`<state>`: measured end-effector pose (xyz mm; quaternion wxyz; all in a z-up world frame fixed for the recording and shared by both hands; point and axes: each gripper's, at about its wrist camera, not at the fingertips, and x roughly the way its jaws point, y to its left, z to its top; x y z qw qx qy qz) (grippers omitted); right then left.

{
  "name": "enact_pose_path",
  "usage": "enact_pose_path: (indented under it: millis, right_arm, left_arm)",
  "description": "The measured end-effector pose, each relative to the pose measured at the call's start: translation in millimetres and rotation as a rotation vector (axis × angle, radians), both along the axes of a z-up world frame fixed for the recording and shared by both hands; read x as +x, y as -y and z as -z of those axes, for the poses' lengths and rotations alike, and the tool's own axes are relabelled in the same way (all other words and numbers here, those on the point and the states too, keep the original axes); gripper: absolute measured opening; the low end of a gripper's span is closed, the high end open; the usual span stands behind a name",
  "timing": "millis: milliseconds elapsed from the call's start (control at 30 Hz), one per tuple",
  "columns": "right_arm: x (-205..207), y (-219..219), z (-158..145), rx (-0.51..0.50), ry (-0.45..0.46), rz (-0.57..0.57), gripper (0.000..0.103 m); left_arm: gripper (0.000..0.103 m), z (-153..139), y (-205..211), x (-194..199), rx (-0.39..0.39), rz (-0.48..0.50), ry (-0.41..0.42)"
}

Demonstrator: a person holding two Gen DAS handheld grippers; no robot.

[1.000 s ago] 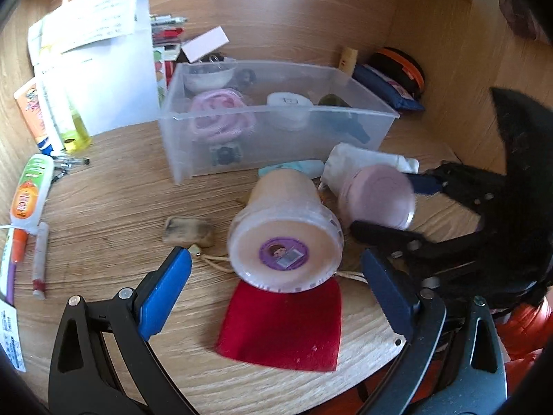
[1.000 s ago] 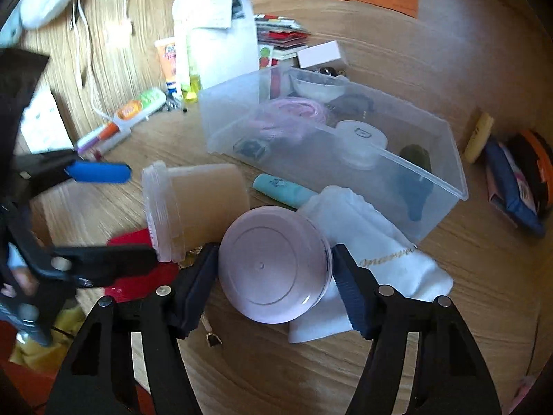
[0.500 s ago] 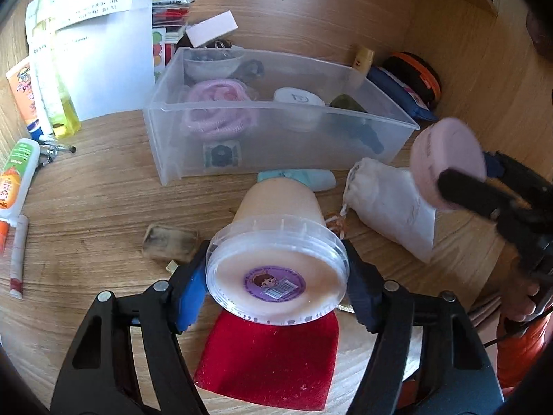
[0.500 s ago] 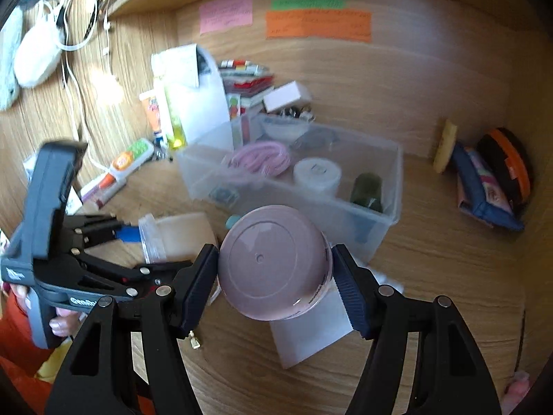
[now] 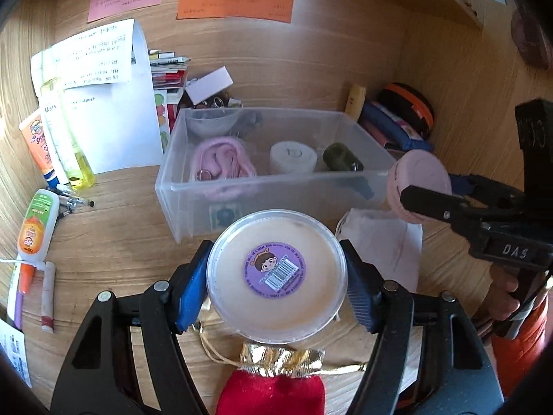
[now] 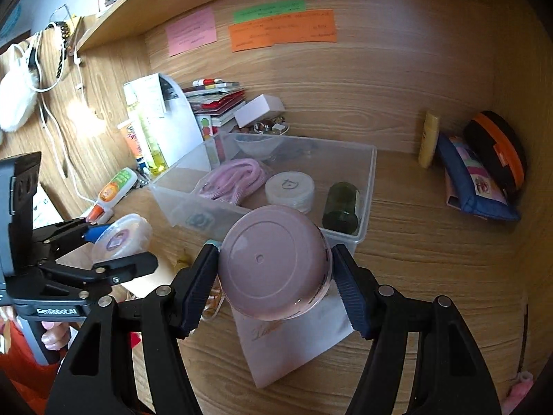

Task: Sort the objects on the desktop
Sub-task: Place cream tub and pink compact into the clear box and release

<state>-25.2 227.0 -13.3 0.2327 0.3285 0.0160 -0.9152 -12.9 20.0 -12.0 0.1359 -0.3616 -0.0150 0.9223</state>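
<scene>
A: Left fingers [image 5: 191, 288] pinched on both sides of cream tub [image 5: 276, 276], label end toward camera, body pointing away at clear bin [image 5: 179, 214]. Lifted off desk, just short of bin's front wall.

B: Right fingers [image 6: 349, 297] clamped across pink jar [image 6: 274, 263], flat face toward camera. Also airborne, at bin's front-right corner.

A: Left gripper [image 5: 276, 282] centred on front wall; right gripper [image 6: 273, 294] nearer the open floor beside green bottle [image 6: 342, 205]. Probably first to drop.

B: Bin contents: pink cord [image 6: 235, 180] left, white round tin [image 6: 290, 190] middle, green bottle right. Free floor mostly front-right.

A: Tub long axis running front to back toward bin; likely needing lift over front wall. Tub wide, may foul pink cord.

B: White pouch [image 6: 293, 339] and red pouch [image 5: 273, 394] left lying on desk, in front of bin.
</scene>
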Motion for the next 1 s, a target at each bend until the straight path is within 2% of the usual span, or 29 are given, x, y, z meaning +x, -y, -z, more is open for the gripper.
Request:
enact_pose_path:
  millis: [267, 667, 900, 1000]
  right_arm:
    - [-6, 3, -8, -0.017, -0.024, 0.004, 0.063]
    - [-31, 3, -23, -0.083, -0.036, 0.018, 0.063]
    - [-49, 8, -27, -0.082, -0.037, 0.024, 0.063]
    - [-57, 12, -24, -0.069, -0.029, 0.030, 0.063]
  left_arm:
    - [0.070, -18, 9, -8, 0.046, -0.004, -0.042]
    - [0.070, -42, 30, -24, 0.107, -0.078, -0.100]
    - [0.070, -46, 41, -52, 0.147, -0.082, -0.084]
    - [0.070, -46, 41, -61, 0.134, -0.090, -0.080]
